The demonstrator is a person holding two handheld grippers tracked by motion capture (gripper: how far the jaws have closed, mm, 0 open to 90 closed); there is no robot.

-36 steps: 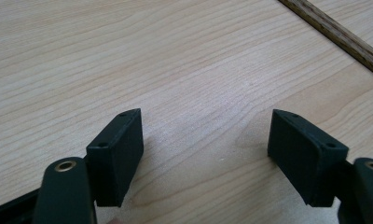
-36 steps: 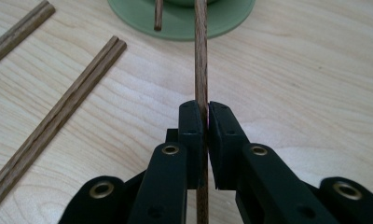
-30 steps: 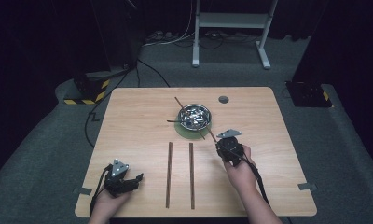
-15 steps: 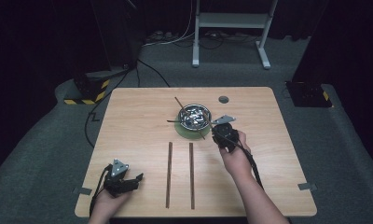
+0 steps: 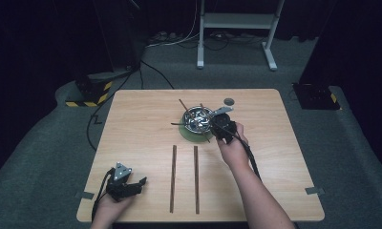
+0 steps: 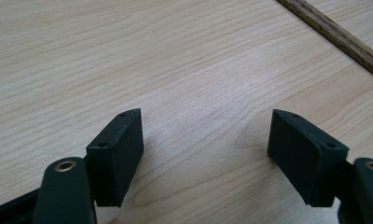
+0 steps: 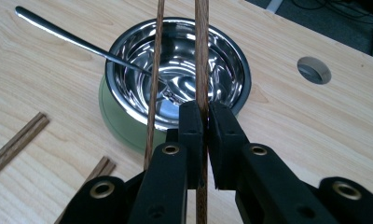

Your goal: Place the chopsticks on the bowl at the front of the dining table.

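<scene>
Right gripper view: chopstick between fingers.

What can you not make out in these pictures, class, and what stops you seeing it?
- Far ends of the two brown wooden chopsticks: cut off by the top edge in the right gripper view.
- Spoon head of the thin metal spoon inside the shiny steel bowl: hidden behind a chopstick and lost in reflections.
- Green round mat: mostly covered by the bowl.
</scene>
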